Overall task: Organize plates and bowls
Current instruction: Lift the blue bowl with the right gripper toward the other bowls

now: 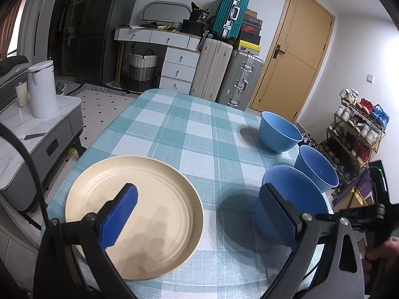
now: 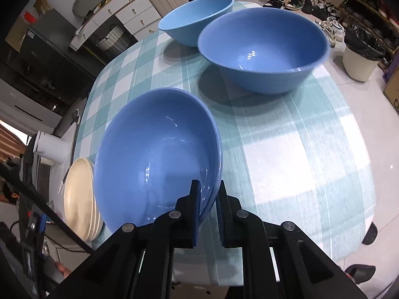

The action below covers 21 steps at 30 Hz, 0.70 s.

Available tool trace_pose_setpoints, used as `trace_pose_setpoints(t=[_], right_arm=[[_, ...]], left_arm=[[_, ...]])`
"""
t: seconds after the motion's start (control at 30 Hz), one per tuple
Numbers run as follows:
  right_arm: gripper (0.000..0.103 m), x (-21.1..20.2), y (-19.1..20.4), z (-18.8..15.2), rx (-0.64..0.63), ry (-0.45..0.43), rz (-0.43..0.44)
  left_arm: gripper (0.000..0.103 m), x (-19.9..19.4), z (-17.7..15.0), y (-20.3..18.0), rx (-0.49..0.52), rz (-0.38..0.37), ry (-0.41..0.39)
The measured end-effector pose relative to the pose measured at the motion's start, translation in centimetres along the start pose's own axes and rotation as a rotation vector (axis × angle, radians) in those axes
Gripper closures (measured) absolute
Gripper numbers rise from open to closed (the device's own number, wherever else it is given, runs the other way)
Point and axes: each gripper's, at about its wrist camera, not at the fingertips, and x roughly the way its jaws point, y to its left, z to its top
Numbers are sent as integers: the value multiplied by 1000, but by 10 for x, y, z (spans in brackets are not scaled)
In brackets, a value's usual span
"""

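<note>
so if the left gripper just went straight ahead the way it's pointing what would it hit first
Probably nothing at once: the open left gripper points between the cream ridged plate and the nearest blue bowl, toward the checked tablecloth. Depth is unclear.

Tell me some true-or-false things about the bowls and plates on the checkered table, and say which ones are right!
1. There are three blue bowls. True: the held bowl, the middle bowl and the far bowl.
2. The right gripper pinches the rim of the held bowl. True: one finger is inside, one outside.
3. The left gripper is carrying the cream plates. False: it is open, holding nothing, and the plates rest on the table.
4. The bowls are already stacked. False: all three stand apart.
5. The held bowl has soup in it. False: it is empty.
</note>
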Motion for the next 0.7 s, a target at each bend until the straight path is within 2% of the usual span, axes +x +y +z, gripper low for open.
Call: trace_pose_setpoints(t=[0.2, 0.53, 0.7], right_arm=[[91, -15, -15, -19, 14, 9, 35], [91, -25, -27, -29, -5, -8, 28], [81, -24, -27, -29, -31, -43, 15]], left_arm=[[4, 3, -2, -7, 23, 11, 5], [4, 8, -6, -15, 58, 37, 14], [4, 10, -8, -18, 73, 49, 19]])
